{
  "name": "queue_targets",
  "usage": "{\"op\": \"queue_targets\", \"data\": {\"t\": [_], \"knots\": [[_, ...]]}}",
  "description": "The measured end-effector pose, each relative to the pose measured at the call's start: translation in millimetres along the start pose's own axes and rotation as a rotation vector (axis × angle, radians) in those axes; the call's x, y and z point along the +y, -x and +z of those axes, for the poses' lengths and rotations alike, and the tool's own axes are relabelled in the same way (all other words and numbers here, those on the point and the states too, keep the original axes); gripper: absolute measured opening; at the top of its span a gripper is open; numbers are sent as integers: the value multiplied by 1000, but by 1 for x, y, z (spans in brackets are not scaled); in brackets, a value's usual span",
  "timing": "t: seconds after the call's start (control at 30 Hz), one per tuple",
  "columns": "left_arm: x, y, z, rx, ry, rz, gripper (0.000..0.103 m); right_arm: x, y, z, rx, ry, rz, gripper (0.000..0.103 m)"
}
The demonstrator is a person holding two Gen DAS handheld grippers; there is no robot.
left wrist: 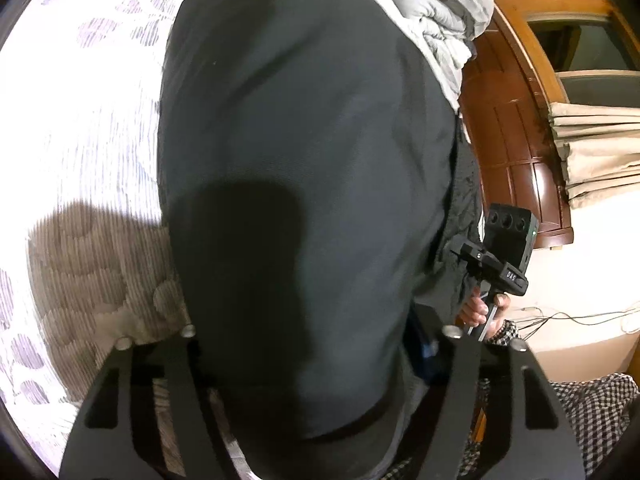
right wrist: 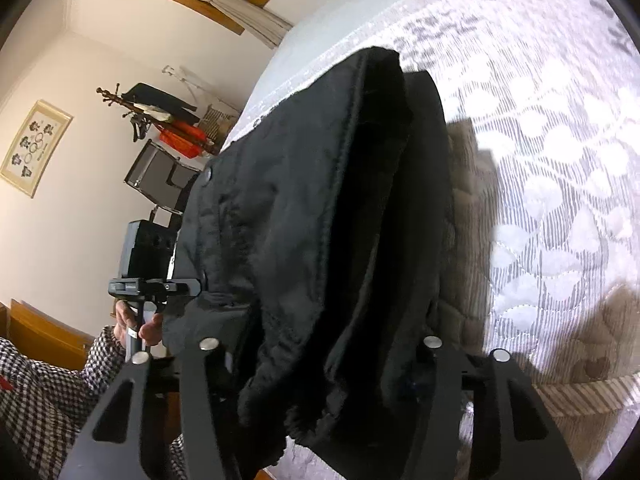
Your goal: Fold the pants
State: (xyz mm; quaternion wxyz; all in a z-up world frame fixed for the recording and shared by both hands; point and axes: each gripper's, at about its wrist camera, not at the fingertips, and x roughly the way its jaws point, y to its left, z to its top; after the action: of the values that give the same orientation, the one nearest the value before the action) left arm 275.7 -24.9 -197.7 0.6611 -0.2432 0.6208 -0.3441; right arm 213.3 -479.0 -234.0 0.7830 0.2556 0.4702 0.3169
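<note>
The black pants (left wrist: 304,168) hang lifted over the white patterned bed (left wrist: 100,128), filling the middle of the left wrist view. My left gripper (left wrist: 316,364) is shut on the pants' edge, its fingertips hidden by cloth. In the right wrist view the pants (right wrist: 320,240) show a button, a seam and fleecy lining, bunched between the jaws. My right gripper (right wrist: 320,364) is shut on this cloth. The right gripper also shows in the left wrist view (left wrist: 496,264), held by a hand. The left gripper shows in the right wrist view (right wrist: 152,280).
A grey folded duvet (left wrist: 436,12) lies at the bed's far end by a wooden headboard (left wrist: 516,152). A coat rack (right wrist: 160,120) and a chair (right wrist: 160,176) stand by the wall. The person's checked sleeve (right wrist: 52,392) is at lower left. Cables (left wrist: 580,316) run along the floor.
</note>
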Motion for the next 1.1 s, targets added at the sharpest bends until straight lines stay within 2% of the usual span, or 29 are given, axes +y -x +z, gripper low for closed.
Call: {"op": "queue_targets", "data": {"t": [0.07, 0.37, 0.57, 0.73, 1.1], "knots": [[2, 5, 0, -13, 9, -23, 52, 2, 2, 1, -8, 8, -2, 50], [-11, 7, 0, -74, -68, -70, 35, 16, 15, 7, -51, 48, -28, 44], [-23, 9, 10, -109, -97, -99, 33, 30, 26, 16, -90, 87, -33, 43], [-29, 16, 24, -132, -132, -81, 33, 30, 29, 29, -96, 98, -38, 43], [-40, 29, 79, -188, -188, -40, 34, 40, 25, 90, -115, 153, -59, 43]]}}
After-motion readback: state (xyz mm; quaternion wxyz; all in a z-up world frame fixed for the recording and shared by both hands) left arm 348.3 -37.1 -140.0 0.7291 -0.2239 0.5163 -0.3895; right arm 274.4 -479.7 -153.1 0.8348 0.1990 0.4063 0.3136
